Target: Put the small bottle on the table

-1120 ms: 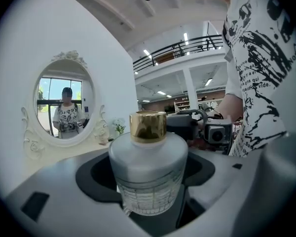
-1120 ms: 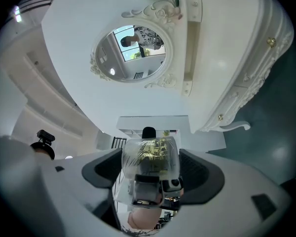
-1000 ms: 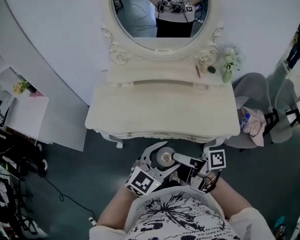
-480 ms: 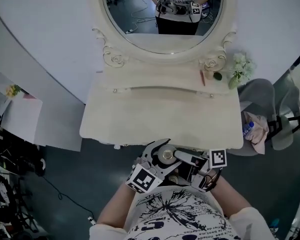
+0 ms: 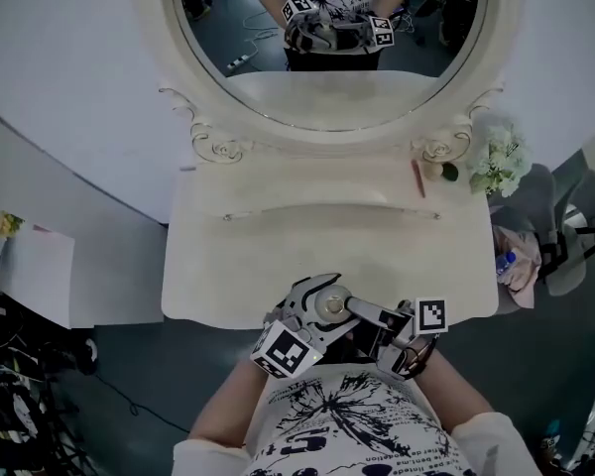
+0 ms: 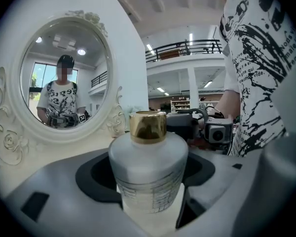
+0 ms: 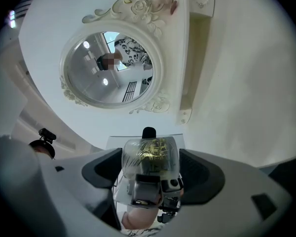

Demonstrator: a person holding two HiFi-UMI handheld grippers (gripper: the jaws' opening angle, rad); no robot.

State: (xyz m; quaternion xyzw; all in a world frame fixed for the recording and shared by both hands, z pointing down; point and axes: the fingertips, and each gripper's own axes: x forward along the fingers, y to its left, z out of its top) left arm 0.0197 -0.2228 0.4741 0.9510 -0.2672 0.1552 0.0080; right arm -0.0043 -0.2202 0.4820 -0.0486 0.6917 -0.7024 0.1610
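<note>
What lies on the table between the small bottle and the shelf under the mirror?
Nothing: the head view shows bare table between small bottle and shelf.

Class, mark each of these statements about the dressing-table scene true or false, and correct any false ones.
1. The small bottle stands on the table. False: the left gripper holds it between its jaws, not yet set down.
2. The bottle's cap is gold. True.
3. The mirror is square. False: it is oval.
4. The white flowers are at the table's right end. True.
5. The mirror reflects the person holding both grippers. True.
</note>
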